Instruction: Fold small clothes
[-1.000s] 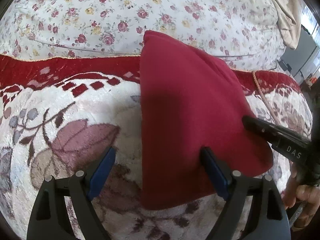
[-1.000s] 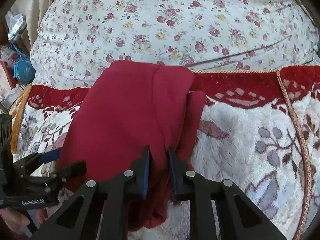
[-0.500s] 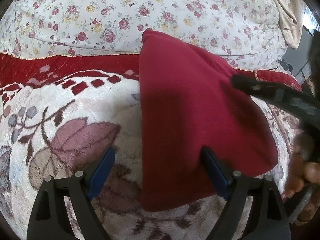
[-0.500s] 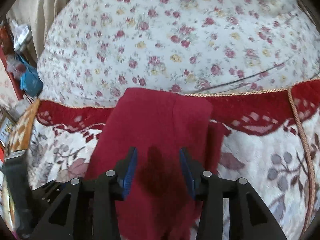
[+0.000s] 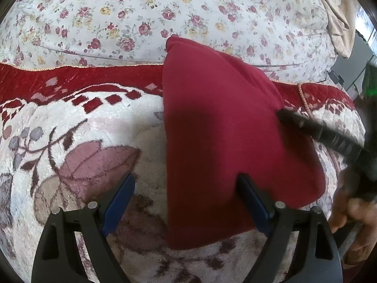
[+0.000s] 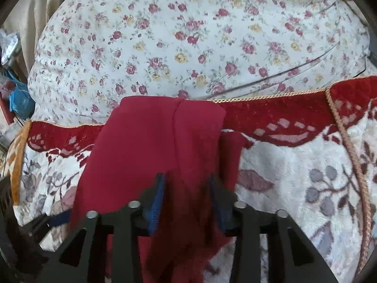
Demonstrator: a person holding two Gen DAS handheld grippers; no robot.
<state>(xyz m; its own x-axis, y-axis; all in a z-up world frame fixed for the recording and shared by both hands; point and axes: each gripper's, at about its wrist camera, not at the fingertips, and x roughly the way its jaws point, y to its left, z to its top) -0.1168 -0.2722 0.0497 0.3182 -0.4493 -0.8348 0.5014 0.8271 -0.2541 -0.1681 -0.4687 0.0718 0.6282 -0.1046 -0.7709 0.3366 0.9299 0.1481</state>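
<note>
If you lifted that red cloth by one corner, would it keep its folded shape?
Probably not. The red garment lies in soft layers on the plush blanket, so it looks limp and would likely unfold. It seems light. The right gripper, jaws opening, straddles it without pinching.

Both views are evenly lit by soft daylight, with the brightest spot a washed-out window (image 5: 367,33) at the far right edge of the left wrist view. A dark, soft-edged shadow falls across the red cloth (image 5: 212,127) there. Fisheye distortion bows the floral sheet (image 6: 188,42) and darkens every corner. The right hand-held gripper (image 6: 186,198) is smeared by motion blur, its jaws opening; in the left view it and the hand (image 5: 351,217) are blurred, perhaps also out of focus.
</note>
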